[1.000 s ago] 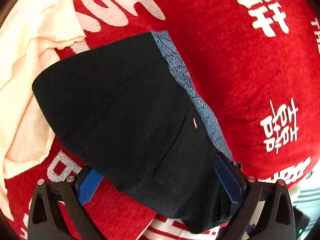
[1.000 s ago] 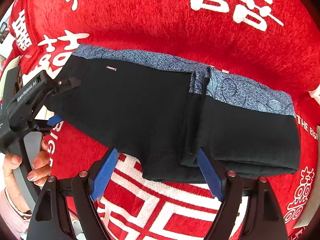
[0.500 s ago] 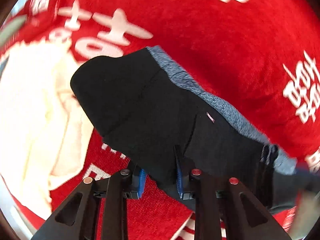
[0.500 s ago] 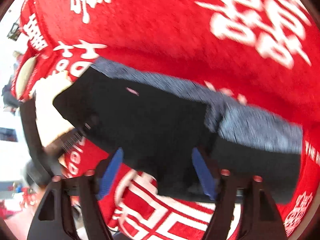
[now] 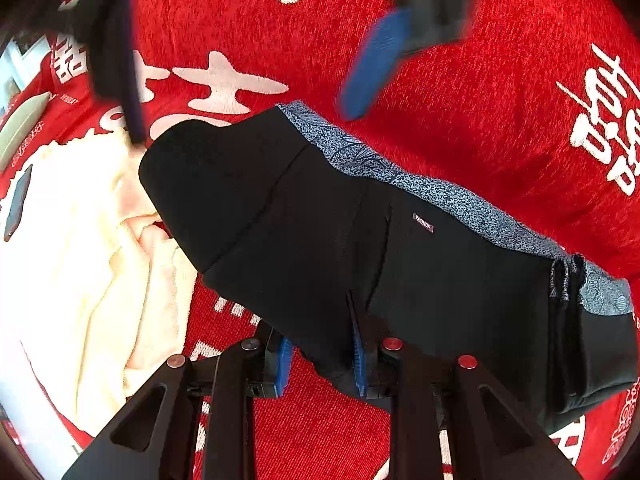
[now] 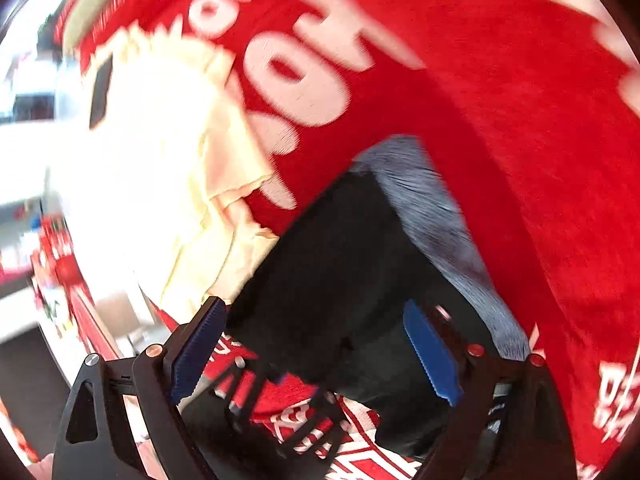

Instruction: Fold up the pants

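Left wrist: folded black pants (image 5: 360, 248), blue-grey waistband (image 5: 432, 192).

Folded pants (image 5: 360, 240) lie across a cloth-covered surface (image 5: 480, 100), with a crumpled towel (image 5: 80, 260) just beside them at their left end.

A red plush cloth (image 5: 460, 92) with large white characters and letters woven in covers the whole work surface. On it at the left lies a rumpled cream towel (image 5: 80, 248), glaring almost white in the right wrist view, with a dark flat slab (image 5: 16, 202) resting on it (a phone, perhaps). Beyond the cloth's left edge, the right wrist view gives only a bright, blurred room (image 6: 24, 128): pale surfaces and red clutter.
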Available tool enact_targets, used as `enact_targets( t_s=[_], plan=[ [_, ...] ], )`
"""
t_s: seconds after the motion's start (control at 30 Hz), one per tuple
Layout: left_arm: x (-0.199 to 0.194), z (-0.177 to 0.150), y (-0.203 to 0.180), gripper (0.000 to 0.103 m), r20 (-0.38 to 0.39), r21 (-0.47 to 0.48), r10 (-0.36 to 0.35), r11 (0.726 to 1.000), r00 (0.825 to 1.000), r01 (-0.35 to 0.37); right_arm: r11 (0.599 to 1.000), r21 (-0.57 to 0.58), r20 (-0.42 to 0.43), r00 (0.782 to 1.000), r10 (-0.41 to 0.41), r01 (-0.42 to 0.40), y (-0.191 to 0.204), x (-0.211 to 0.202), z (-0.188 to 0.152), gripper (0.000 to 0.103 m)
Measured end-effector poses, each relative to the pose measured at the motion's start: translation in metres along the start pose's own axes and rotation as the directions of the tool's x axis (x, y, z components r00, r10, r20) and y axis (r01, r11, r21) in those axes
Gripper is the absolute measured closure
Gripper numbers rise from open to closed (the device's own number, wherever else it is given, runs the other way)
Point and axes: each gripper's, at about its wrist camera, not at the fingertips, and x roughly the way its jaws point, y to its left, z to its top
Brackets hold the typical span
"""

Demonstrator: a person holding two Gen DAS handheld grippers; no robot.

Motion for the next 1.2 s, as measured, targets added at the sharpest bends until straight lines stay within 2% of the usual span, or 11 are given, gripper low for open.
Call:
enact_targets(
  t_s=[0.1, 0.27, 0.33, 0.37, 0.4, 0.57, 0.7, 0.8, 0.9, 1.03, 1.2],
  plan=[
    [-0.002, 0.0, -0.002, 0.077, 0.006, 0.013, 0.01, 1.0, 1.0, -0.01, 0.998, -0.026, -0.094, 0.993, -0.065, 0.063, 0.015, 0.026, 0.019, 0.011],
    [-0.005, -0.002, -0.007, 0.077, 0.015, 0.034, 0.022, 0.999, 1.0, -0.023, 0.989, -0.083, -0.221, 0.966, -0.135, 0.119, 0.03, 0.059, 0.03, 0.012],
    [-0.005, -0.002, -0.009, 0.077, 0.009, 0.047, 0.026, 0.999, 1.0, -0.026, 0.981, -0.103, -0.225, 0.957, -0.183, 0.163, 0.028, 0.063, 0.027, 0.041],
    [-0.004, -0.003, -0.01, 0.077, 0.004, 0.057, 0.029, 0.998, 1.0, -0.029, 0.984, -0.088, -0.214, 0.962, -0.172, 0.156, 0.024, 0.06, 0.024, 0.077],
    [-0.006, -0.005, -0.014, 0.077, 0.012, 0.069, 0.031, 0.997, 0.999, -0.032, 0.991, -0.045, -0.189, 0.973, -0.133, 0.127, 0.017, 0.053, 0.021, 0.086],
    [-0.034, -0.007, -0.036, 0.077, 0.08, 0.15, 0.029, 0.988, 0.996, -0.041, 0.999, -0.015, -0.007, 0.999, -0.044, 0.044, -0.004, 0.012, -0.015, 0.088],
    [-0.069, -0.007, -0.063, 0.077, 0.137, 0.23, 0.0, 0.973, 0.991, -0.032, 0.995, 0.044, 0.177, 0.981, 0.079, -0.088, -0.035, -0.03, -0.065, 0.088],
    [-0.093, -0.007, -0.085, 0.077, 0.172, 0.289, -0.029, 0.957, 0.985, -0.022, 0.979, 0.077, 0.314, 0.937, 0.155, -0.188, -0.06, -0.063, -0.111, 0.088],
    [-0.121, -0.013, -0.115, 0.077, 0.193, 0.36, -0.079, 0.933, 0.978, 0.004, 0.961, 0.091, 0.431, 0.88, 0.2, -0.263, -0.086, -0.088, -0.156, 0.088],
    [-0.143, -0.022, -0.156, 0.077, 0.2, 0.465, -0.132, 0.885, 0.971, 0.025, 0.918, 0.121, 0.586, 0.773, 0.242, -0.379, -0.128, -0.108, -0.238, 0.088],
    [-0.164, -0.043, -0.221, 0.077, 0.178, 0.585, -0.179, 0.81, 0.967, 0.042, 0.87, 0.147, 0.704, 0.667, 0.243, -0.471, -0.177, -0.118, -0.325, 0.087]
  ],
)
